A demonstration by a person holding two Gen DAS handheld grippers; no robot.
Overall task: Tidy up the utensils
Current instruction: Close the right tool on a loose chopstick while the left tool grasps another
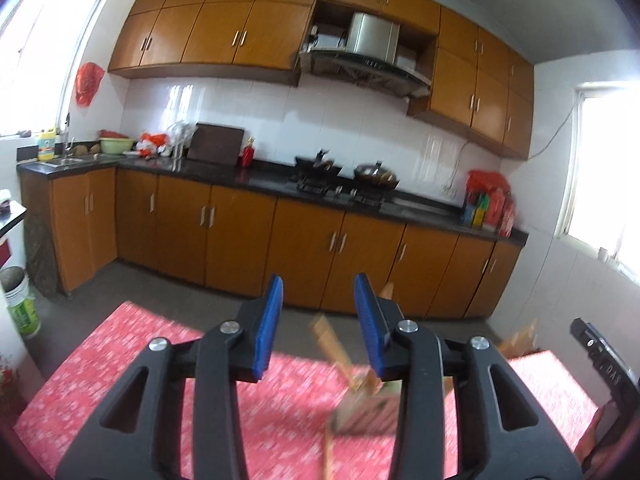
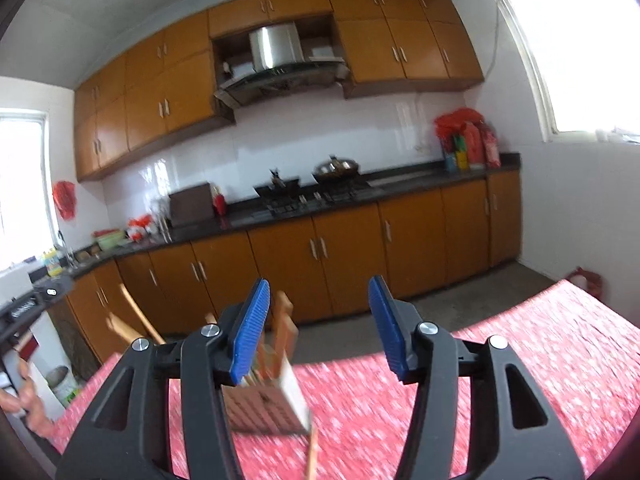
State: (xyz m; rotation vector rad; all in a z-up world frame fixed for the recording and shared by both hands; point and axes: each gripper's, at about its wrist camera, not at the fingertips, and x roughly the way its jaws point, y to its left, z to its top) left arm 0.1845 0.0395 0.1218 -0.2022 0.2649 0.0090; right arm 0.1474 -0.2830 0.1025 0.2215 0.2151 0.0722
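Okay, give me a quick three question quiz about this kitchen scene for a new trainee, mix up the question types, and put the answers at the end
1. True or false: the left gripper and the right gripper are both open and hold nothing.
2. Multiple choice: the utensil holder stands on A) the dark countertop, B) the red tablecloth, C) the floor.
3. Short answer: what sticks up out of the holder?

Key
1. True. Each pair of blue pads is spread apart with nothing between them.
2. B.
3. Wooden utensils, blurred, so the exact kind cannot be told.
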